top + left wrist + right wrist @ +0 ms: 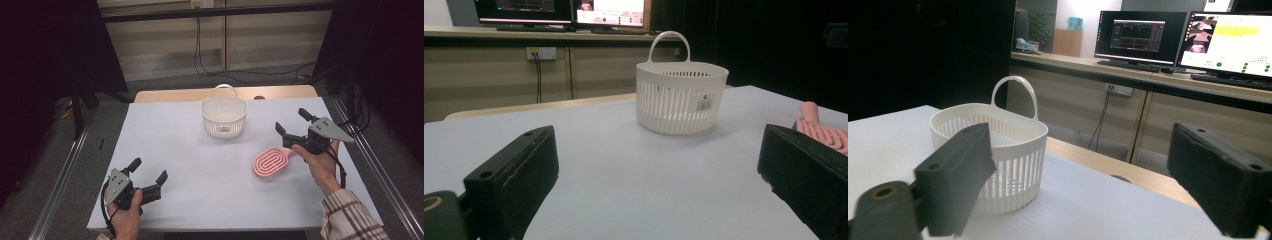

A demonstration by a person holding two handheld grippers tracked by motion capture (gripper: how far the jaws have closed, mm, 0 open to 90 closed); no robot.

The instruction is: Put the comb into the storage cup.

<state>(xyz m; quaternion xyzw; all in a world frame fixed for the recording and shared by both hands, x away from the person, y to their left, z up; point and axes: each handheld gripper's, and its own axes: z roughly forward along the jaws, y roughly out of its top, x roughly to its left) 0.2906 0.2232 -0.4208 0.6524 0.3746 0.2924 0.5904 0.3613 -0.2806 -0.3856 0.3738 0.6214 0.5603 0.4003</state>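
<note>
Slatted white plastic basket (224, 118) beside ridged pink oval brush (270, 161) on smooth table (175, 150).

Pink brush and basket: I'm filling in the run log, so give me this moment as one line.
pink brush: flat on table, unheld | white basket: upright, empty | right hand-held gripper: open, beside brush | left hand-held gripper: open

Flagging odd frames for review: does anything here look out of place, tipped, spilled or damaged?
Nothing stands out. The white basket stands upright on the table with its handle up, the pink brush lies flat near the right gripper, and both it and the left gripper have open jaws holding nothing.
</note>
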